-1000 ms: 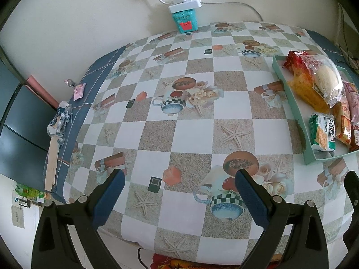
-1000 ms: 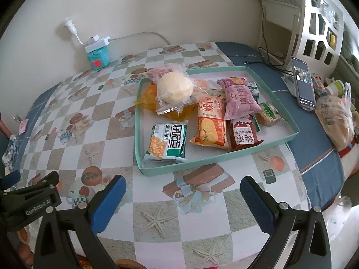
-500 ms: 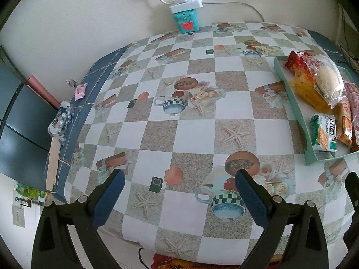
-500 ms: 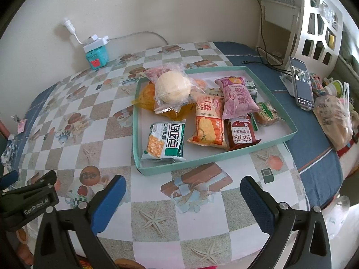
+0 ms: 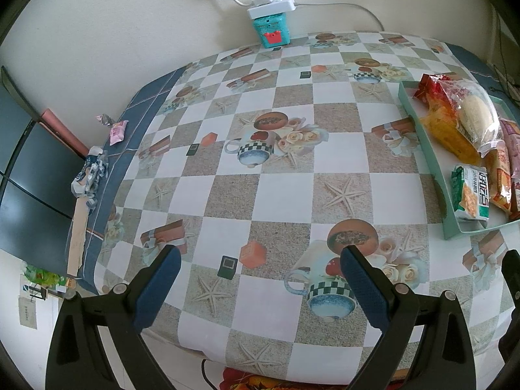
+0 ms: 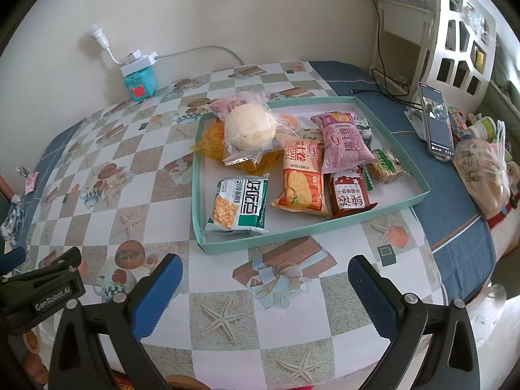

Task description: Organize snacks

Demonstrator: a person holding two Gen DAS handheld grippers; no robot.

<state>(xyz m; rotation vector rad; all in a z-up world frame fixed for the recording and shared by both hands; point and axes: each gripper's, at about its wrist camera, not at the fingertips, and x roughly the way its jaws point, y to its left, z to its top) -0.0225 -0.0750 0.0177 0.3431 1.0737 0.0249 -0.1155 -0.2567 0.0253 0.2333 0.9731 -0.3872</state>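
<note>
We are holding the left gripper point(image 5: 260, 279) and right gripper point(image 6: 265, 287) low over the desk point(image 6: 227, 312), jaws spread wide and empty. The snack packets point(image 6: 297, 178) are lying jumbled inside the teal tray point(image 6: 417, 175); whether sorting is starting or ending, we cannot tell.
</note>
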